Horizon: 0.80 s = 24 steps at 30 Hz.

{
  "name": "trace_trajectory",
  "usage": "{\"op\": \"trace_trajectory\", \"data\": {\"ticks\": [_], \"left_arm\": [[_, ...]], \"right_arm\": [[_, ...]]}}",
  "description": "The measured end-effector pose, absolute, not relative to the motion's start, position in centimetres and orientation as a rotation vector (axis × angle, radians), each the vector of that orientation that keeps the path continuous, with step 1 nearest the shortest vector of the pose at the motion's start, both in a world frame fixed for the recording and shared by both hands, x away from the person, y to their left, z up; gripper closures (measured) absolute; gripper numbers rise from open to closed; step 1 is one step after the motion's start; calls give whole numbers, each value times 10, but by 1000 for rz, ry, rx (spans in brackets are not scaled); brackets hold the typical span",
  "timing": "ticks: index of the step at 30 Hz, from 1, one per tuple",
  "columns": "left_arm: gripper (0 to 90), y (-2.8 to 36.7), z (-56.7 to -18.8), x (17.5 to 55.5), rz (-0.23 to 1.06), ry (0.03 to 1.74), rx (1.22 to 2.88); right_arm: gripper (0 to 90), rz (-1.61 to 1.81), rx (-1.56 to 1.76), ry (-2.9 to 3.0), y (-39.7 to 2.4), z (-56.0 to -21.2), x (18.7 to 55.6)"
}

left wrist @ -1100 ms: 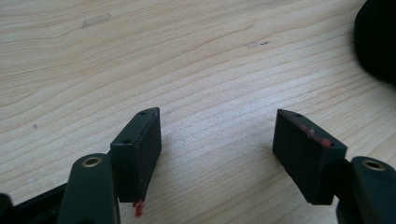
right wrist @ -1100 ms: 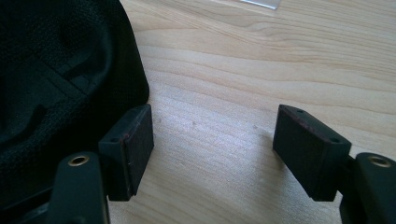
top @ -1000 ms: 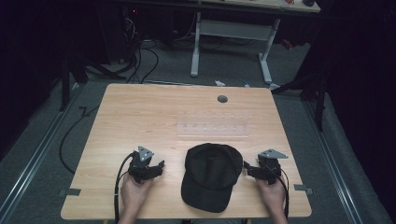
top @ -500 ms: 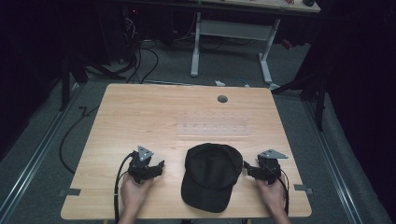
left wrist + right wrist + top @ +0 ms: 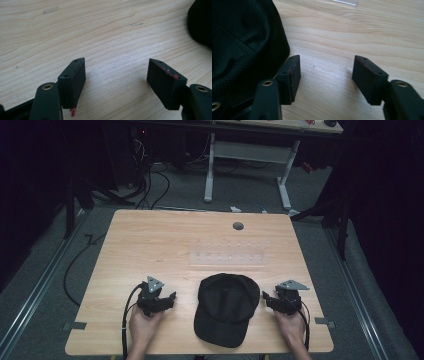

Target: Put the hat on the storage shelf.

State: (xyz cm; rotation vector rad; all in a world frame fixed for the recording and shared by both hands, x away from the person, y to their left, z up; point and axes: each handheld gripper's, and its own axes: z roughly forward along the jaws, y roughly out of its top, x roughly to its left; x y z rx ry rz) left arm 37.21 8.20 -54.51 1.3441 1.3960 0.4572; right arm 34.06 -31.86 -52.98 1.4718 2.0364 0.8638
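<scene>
Darkness swallows the room past the wooden surface [image 5: 165, 245]; cables and a desk frame barely show. Black cap [image 5: 225, 307] lies near the front edge, between both tongs, brim toward the person. Left tongs [image 5: 171, 297] gape wide on bare wood. Right tongs [image 5: 325, 72], just closing somewhat, hold nothing, one jaw just beside the cap. A clear tray [image 5: 229, 259] is faint. Far half lies open.

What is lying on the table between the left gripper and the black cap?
Nothing: in the high view, only bare wood of the table separates the left gripper from the black cap. The left gripper view agrees.
</scene>
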Motion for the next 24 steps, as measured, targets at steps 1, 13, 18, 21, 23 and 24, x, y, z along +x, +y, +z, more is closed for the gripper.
{"op": "trace_trajectory", "data": {"ticks": [1, 13, 18, 21, 23, 24], "left_arm": [[314, 82, -545, 372, 457, 1396, 1344], [311, 82, -545, 372, 460, 1395, 1347], [310, 81, -545, 372, 462, 1394, 1348], [311, 81, -545, 372, 462, 1394, 1348], [310, 81, -546, 372, 465, 1393, 1352], [310, 81, -546, 372, 465, 1393, 1352]], "right_arm": [[437, 864, 1478, 2033, -319, -530, 341], [512, 931, 1518, 1986, -324, -521, 334], [565, 947, 1513, 2008, -325, -516, 329], [578, 945, 1518, 2027, -325, -515, 328], [587, 939, 1505, 2038, -324, -514, 326], [590, 942, 1504, 2043, -324, -514, 325]]}}
